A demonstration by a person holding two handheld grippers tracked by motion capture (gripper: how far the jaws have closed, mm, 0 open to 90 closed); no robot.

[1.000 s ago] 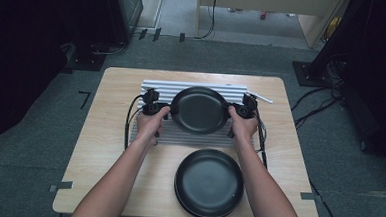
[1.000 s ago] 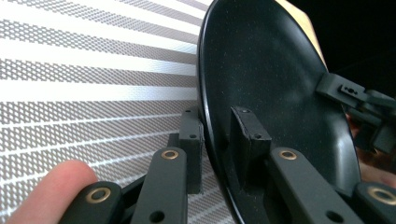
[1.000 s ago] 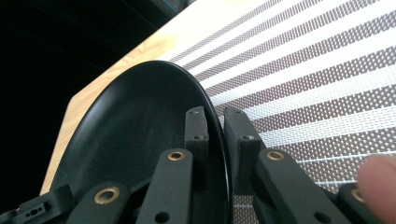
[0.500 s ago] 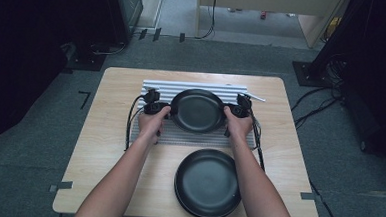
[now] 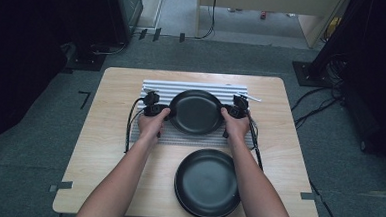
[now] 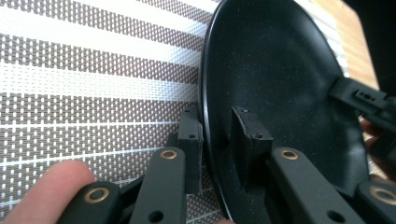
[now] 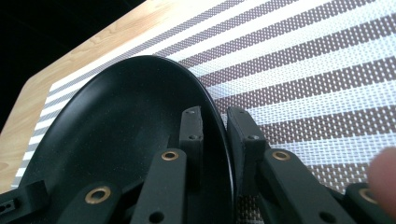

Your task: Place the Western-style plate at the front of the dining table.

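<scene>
We hold the black plate (image 5: 196,111) over the striped mat (image 5: 194,138): left gripper (image 5: 162,110) pinching its 9 o'clock rim, right gripper (image 5: 229,111) pinching 3 o'clock. A second plate (image 5: 207,183) sits at 6 o'clock on the counter (image 5: 104,149).

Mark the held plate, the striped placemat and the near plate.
held plate (image 5: 196,111), high view, its inner well.
striped placemat (image 5: 152,86), high view, its far left corner.
near plate (image 5: 207,182), high view, its centre.

Matt, faintly speckled black plate (image 6: 280,79) on coarse woven striped placemat (image 6: 93,70); pale wood-grain table (image 5: 104,149).
</scene>
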